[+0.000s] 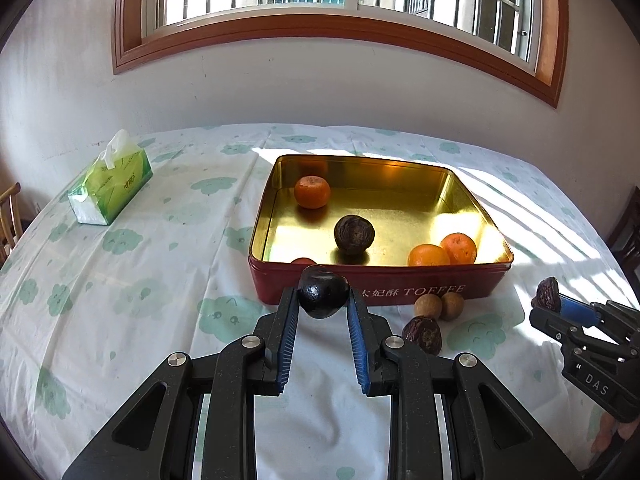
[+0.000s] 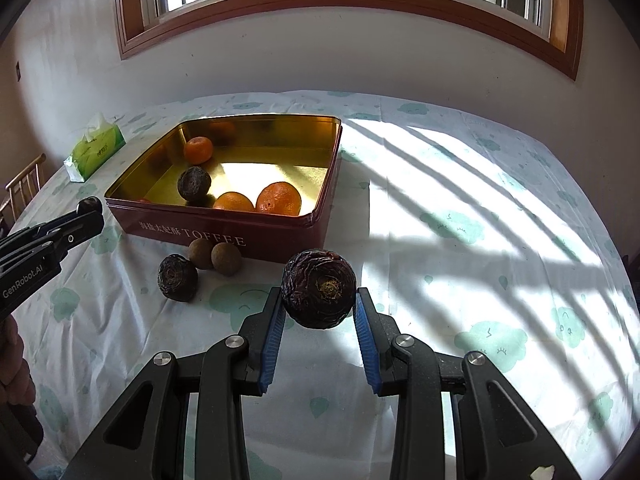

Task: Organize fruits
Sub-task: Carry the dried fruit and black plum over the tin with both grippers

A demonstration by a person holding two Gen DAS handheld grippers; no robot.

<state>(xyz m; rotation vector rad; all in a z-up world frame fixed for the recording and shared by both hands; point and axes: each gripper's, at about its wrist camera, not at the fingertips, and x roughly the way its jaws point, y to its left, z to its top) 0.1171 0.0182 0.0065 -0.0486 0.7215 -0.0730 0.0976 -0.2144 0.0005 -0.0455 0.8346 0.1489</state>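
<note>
Left wrist view: the left gripper [image 1: 323, 300] clamps one smooth dark fruit [image 1: 322, 291] before the near wall of the red tin [image 1: 376, 282]. Inside the tin: three oranges [image 1: 312, 191], one wrinkled dark fruit [image 1: 354, 235], and a red sliver at the near wall. On the cloth at 4 o'clock of the tin: two brown longans [image 1: 428, 306], one wrinkled fruit [image 1: 422, 335]. One tissue box [image 1: 110, 184] at 10 o'clock; bare tablecloth [image 1: 132, 280] between.

Right wrist view: the right gripper [image 2: 319, 304] pinches one wrinkled passion fruit [image 2: 319, 288], off the tin's near-right corner. Open sunlit cloth lies toward 3 o'clock.
</note>
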